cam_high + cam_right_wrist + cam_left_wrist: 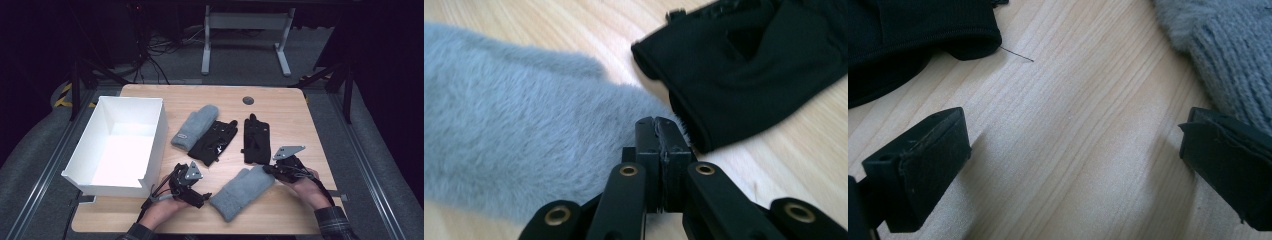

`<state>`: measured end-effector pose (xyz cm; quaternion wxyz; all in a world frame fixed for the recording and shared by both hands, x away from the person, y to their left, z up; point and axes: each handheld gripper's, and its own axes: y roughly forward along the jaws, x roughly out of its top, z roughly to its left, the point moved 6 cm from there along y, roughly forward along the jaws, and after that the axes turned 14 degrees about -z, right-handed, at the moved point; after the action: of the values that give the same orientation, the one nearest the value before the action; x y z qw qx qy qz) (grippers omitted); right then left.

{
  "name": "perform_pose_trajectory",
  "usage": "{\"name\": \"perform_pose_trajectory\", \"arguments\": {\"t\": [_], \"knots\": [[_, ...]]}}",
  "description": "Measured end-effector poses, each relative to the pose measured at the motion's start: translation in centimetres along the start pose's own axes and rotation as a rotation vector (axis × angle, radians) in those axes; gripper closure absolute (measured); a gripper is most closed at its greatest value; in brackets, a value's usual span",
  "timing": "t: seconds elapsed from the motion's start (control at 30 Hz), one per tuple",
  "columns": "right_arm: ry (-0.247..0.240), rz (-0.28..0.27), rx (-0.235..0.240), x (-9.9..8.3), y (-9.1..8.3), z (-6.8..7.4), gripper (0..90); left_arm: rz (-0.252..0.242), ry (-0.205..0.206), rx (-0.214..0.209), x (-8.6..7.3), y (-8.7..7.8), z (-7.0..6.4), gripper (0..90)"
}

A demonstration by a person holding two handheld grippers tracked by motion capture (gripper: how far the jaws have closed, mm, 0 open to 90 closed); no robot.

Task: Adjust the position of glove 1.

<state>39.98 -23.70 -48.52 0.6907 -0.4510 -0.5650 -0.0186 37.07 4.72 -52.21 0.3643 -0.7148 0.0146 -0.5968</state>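
A grey fuzzy mitten [240, 192] lies near the table's front edge. My right gripper [268, 169] is shut, with its tips at the edge of that grey mitten's [514, 125] fingertip end; no fabric shows between the jaws of the right gripper [658, 126]. My left gripper [202, 189] stands open beside the mitten's cuff [1233, 60], and the left gripper [1073, 165] has bare wood between its jaws. A second grey mitten [195, 126] lies farther back, with a black glove [215, 142] against it. Another black glove [256, 140] lies to the right, just past the right gripper.
A white open box [150, 145] stands at the table's left. A round grommet [248, 100] sits near the wooden table's [280, 110] far edge. A black glove's cuff [923, 35] lies just left of the left gripper, and a black glove [754, 65] lies beyond the right jaws.
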Motion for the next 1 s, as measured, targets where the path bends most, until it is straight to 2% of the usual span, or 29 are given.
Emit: {"name": "perform_pose_trajectory", "arguments": {"t": [0.17, 0.23, 0.3, 0.33, 0.37, 0.4, 0.47, 0.5, 0.53, 0.6, 0.63, 0.7, 0.77, 0.9, 1.0], "knots": [[0.019, -0.025, -0.001, -0.7, -1.1, 0.2, 89.5, 0.000, 0.000, 0.000, 0.0, 0.0, 0.0, 0.3], [0.042, -0.076, -0.018, -0.4, -1.8, -0.2, 80.5, 0.000, -0.001, -0.001, 0.0, 0.0, 0.0, 0.3], [0.054, -0.104, -0.046, -0.3, -2.3, -0.7, 73.7, 0.000, 0.000, -0.001, 0.0, 0.0, 0.0, 0.3], [0.054, -0.104, -0.046, -0.3, -2.3, -0.7, 73.7, 0.000, 0.000, -0.001, 0.0, 0.0, 0.0, 0.3], [0.070, -0.120, -0.079, -0.5, -2.8, -1.5, 64.2, 0.000, -0.001, -0.001, 0.0, 0.0, 0.0, 0.3], [0.070, -0.120, -0.079, -0.5, -2.8, -1.5, 64.2, 0.000, 0.000, -0.001, 0.0, 0.0, 0.0, 0.3], [0.101, -0.133, -0.096, -1.0, -3.2, -2.2, 57.1, 0.000, -0.001, -0.001, 0.0, 0.0, 0.0, 0.3], [0.121, -0.135, -0.122, -1.6, -3.5, -2.9, 49.8, 0.000, -0.001, 0.000, 0.0, 0.0, 0.0, 0.2], [0.121, -0.135, -0.122, -1.6, -3.5, -2.9, 49.8, 0.000, -0.001, 0.001, 0.0, 0.0, 0.0, 0.2], [0.136, -0.136, -0.142, -2.4, -3.8, -3.6, 43.5, 0.000, -0.001, 0.000, 0.0, 0.0, 0.0, 0.2], [0.158, -0.128, -0.162, -3.2, -4.0, -4.4, 38.7, 0.000, -0.001, 0.000, 0.0, 0.0, 0.0, 0.2], [0.163, -0.133, -0.168, -3.6, -4.1, -4.6, 37.4, 0.004, -0.001, 0.000, 0.0, 0.0, 0.0, 0.3], [0.178, -0.128, -0.180, -4.4, -4.1, -5.1, 33.0, 0.028, -0.005, 0.008, 0.1, 0.0, 0.0, 0.2], [0.163, -0.107, -0.200, -5.3, -3.9, -5.5, 29.6, 0.070, -0.013, 0.018, 0.3, -0.1, 0.1, 0.0], [0.154, -0.108, -0.203, -5.6, -3.7, -5.5, 25.6, 0.077, -0.015, 0.026, 0.3, -0.1, 0.2, 0.2]]}}
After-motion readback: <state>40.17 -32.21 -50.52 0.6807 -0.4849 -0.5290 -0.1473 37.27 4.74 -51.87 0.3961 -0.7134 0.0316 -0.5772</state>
